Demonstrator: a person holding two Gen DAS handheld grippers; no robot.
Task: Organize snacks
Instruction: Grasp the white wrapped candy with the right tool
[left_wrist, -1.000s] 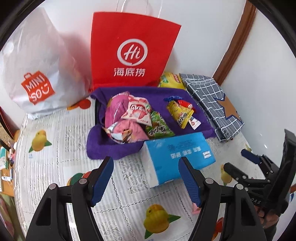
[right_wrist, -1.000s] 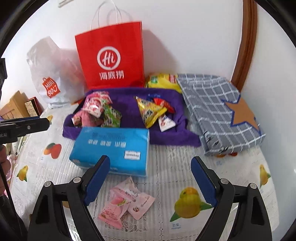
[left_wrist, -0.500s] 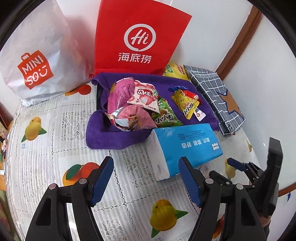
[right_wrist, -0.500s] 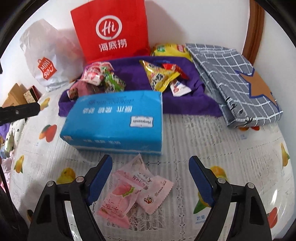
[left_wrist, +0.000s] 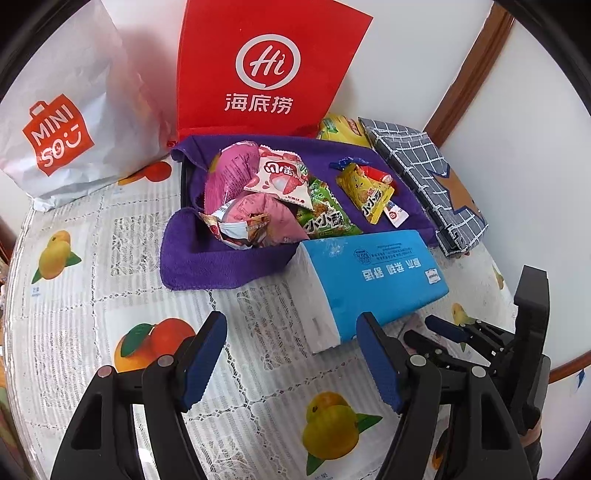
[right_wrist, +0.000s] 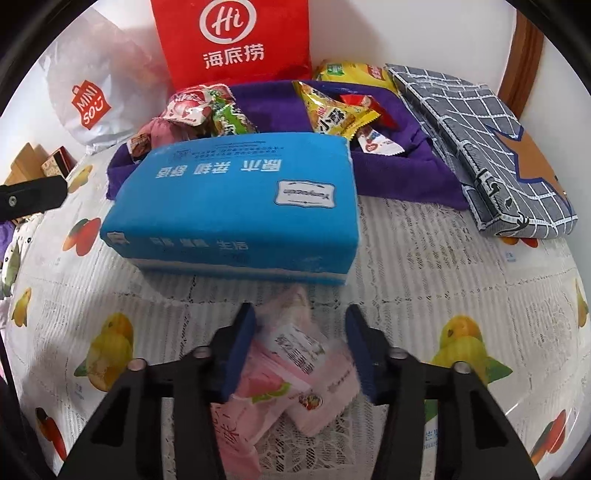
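Several pink snack packets (right_wrist: 291, 373) lie bunched on the fruit-print tablecloth, just in front of a blue tissue pack (right_wrist: 236, 206). My right gripper (right_wrist: 301, 350) points down over them; its jaws are closing and the blue pads press the packets from both sides. In the left wrist view the right gripper (left_wrist: 443, 332) shows low at the right, beside the tissue pack (left_wrist: 369, 273). My left gripper (left_wrist: 291, 354) hangs open above bare tablecloth with nothing between its fingers. Behind the pack, a purple-cloth-lined tray (left_wrist: 207, 266) holds several pink, green and yellow snack bags.
A red paper bag (left_wrist: 266, 66) and a white shopping bag (left_wrist: 66, 118) stand against the back wall. A grey checked fabric case (left_wrist: 424, 173) lies right of the tray, with a yellow packet (left_wrist: 340, 129) behind. Small boxes (right_wrist: 40, 162) sit far left.
My right gripper came down over the pink packets and its jaws narrowed from wide open onto them, crumpling them. The left gripper dipped slightly and stayed open.
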